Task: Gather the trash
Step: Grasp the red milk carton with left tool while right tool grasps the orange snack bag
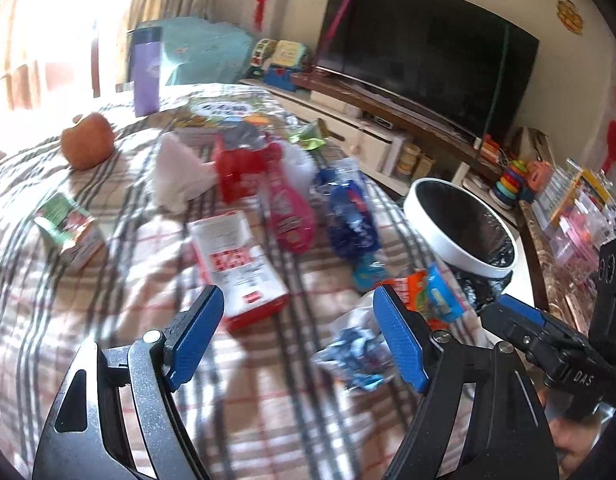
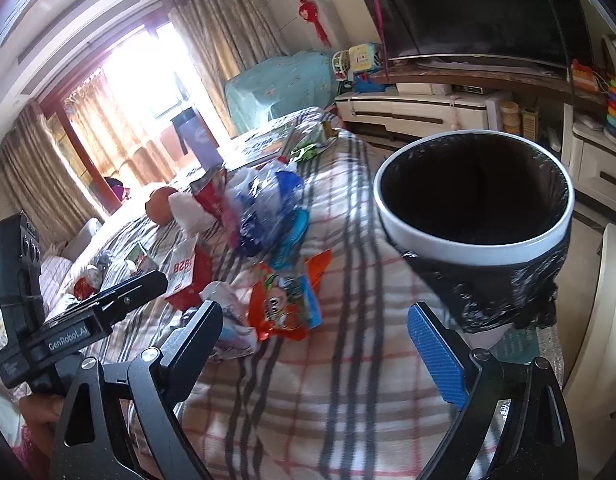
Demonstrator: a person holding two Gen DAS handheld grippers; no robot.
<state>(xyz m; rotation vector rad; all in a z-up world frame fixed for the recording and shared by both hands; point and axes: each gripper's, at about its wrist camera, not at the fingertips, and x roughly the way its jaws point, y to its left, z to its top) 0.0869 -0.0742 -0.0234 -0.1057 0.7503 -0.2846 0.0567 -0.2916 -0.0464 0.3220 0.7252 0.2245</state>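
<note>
Trash lies strewn on the plaid cloth (image 1: 268, 420): a red-and-white box (image 1: 236, 264), a pink wrapper (image 1: 288, 208), a blue wrapper (image 1: 348, 216), an orange snack packet (image 1: 428, 292) and a crumpled blue-white wrapper (image 1: 356, 356). My left gripper (image 1: 302, 336) hangs open over the cloth, with the crumpled wrapper just by its right finger and nothing gripped. My right gripper (image 2: 316, 344) is open over bare cloth, between the orange packet (image 2: 284, 300) and the white-rimmed bin (image 2: 468, 248) lined with a black bag. Each view shows the other gripper at its edge.
An apple (image 1: 86, 146), a white tissue (image 1: 176, 176), a small green carton (image 1: 68, 228) and a purple cup (image 1: 146, 72) also sit on the cloth. Beyond the table stand a TV (image 1: 428, 52), a low cabinet (image 1: 348, 128) and toys.
</note>
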